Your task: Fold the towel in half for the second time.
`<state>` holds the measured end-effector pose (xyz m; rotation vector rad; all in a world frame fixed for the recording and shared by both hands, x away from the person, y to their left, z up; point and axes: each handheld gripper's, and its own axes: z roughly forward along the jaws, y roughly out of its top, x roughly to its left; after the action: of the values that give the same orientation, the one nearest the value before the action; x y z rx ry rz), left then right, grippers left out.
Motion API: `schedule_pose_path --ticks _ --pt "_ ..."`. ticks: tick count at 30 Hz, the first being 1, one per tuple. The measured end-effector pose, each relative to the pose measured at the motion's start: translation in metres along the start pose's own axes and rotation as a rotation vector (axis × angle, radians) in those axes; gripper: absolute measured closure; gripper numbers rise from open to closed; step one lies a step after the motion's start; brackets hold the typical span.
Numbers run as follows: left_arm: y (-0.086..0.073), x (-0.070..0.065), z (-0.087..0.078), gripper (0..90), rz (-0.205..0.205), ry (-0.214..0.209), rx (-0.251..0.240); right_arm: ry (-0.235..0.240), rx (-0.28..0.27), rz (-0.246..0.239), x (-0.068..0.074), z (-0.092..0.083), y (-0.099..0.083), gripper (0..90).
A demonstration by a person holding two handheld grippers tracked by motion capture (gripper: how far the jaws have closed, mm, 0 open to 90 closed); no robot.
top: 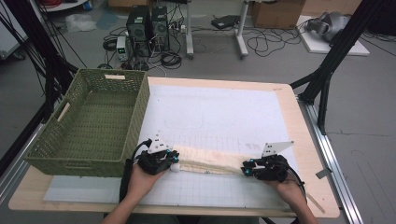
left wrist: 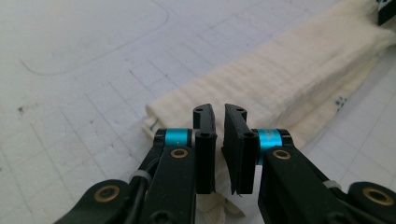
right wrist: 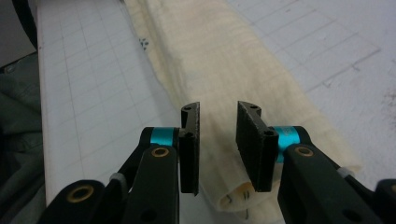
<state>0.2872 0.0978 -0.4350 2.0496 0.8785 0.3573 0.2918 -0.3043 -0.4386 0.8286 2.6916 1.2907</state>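
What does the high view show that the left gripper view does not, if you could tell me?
The high view adds the green woven basket at the table's left side, the person's left hand and right hand, and computer towers on the floor beyond. The left gripper view adds the left gripper close up, with a narrow gap between the jaws and nothing pinched. Both share the long cream cloth lying on the white gridded mat.

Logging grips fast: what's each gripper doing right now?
Left gripper: jaws nearly closed above the cream cloth, gripping nothing.
Right gripper: jaws open, straddling the cloth's end.
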Motion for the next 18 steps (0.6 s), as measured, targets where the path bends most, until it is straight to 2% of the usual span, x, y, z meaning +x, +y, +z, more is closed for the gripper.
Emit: schedule_pose_path --ticks 4,7,10,12,15,18 --pt "-0.008 0.000 0.002 82.0 -0.001 -0.017 0.036 -0.018 0.015 -0.004 -0.001 -0.001 -0.004 70.5" --pt "-0.010 -0.001 0.001 81.4 -0.001 -0.021 0.029 -0.029 0.016 -0.011 0.000 -0.002 -0.006 70.1" --pt "-0.007 0.000 -0.002 77.2 -0.009 -0.029 0.015 -0.037 0.019 -0.018 0.001 -0.003 -0.005 68.1" --pt "-0.005 0.000 -0.006 75.0 -0.005 -0.037 -0.013 -0.042 -0.010 -0.023 0.003 -0.007 -0.002 67.4" --pt "-0.003 0.000 -0.009 73.2 0.001 -0.044 -0.021 -0.031 -0.052 -0.034 0.006 -0.012 0.001 66.1" --pt "-0.003 0.001 -0.008 69.2 0.004 -0.051 -0.006 -0.015 -0.050 -0.049 0.011 -0.011 0.003 63.1"
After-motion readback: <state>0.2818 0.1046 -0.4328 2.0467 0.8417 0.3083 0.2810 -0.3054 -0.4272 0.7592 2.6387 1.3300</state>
